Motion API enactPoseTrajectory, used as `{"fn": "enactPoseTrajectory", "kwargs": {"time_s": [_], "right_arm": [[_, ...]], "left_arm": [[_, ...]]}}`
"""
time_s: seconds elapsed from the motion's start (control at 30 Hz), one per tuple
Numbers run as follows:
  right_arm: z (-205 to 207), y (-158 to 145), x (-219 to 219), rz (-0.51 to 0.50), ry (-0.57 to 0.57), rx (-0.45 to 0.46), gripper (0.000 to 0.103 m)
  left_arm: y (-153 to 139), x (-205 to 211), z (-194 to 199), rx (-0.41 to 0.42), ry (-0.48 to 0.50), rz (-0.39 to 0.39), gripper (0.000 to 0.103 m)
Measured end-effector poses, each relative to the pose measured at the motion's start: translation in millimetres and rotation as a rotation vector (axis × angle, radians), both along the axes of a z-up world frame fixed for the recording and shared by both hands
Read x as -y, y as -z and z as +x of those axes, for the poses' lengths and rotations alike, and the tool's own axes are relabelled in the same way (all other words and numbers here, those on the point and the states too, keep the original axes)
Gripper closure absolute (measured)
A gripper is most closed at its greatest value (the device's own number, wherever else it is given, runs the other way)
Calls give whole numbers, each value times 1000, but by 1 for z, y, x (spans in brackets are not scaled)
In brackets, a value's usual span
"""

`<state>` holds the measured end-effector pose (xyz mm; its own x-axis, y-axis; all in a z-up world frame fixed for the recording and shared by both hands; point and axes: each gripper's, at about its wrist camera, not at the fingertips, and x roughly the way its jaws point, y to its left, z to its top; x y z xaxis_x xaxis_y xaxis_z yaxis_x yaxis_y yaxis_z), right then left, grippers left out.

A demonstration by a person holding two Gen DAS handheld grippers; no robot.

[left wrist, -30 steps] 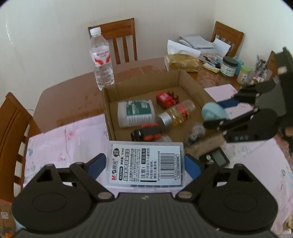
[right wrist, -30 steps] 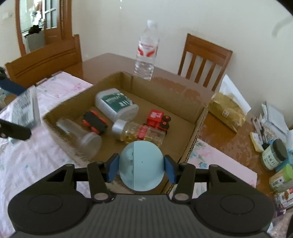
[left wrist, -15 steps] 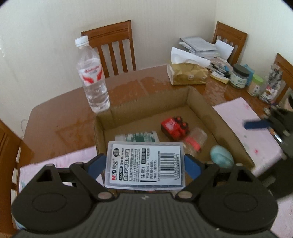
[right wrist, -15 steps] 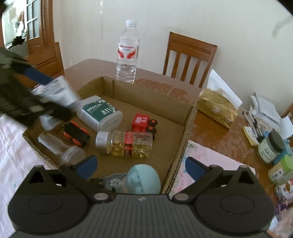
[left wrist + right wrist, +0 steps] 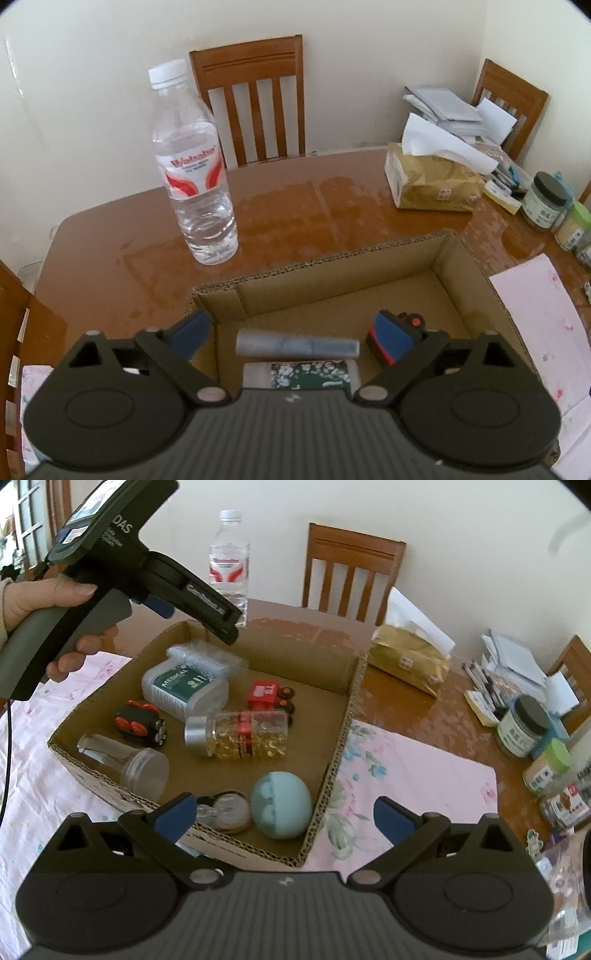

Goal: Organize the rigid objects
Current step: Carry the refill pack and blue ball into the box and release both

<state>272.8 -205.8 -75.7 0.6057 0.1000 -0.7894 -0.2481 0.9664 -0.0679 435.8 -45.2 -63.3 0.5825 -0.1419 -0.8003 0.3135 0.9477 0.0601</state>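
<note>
Since a second ago both grippers have let go: left gripper (image 5: 291, 332) and right gripper (image 5: 284, 814) gape empty, plastic case (image 5: 208, 661) and blue egg (image 5: 282, 805) now in cardboard box (image 5: 354, 686), left-rear and right-front corners; sorting looks nearly finished.

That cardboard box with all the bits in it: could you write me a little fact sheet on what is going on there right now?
container: cardboard box, open top, on a wooden table
inside: white medical bottle, clear plastic case lying on it, pill bottle on its side, red toy, black toy car, clear jar, blue egg, watch
left gripper: open, above the box, holding nothing
right gripper: open, holding nothing
nearby: water bottle upright, tissue pack
</note>
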Motion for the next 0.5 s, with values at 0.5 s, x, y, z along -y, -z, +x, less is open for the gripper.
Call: {"fn": "enactPoseTrajectory", "kwargs": {"time_s": [0.5], "right_arm": [[-21, 2, -5, -13, 20, -21, 0]], "left_arm": [[-29, -32, -66, 45, 15, -4, 4]]}}
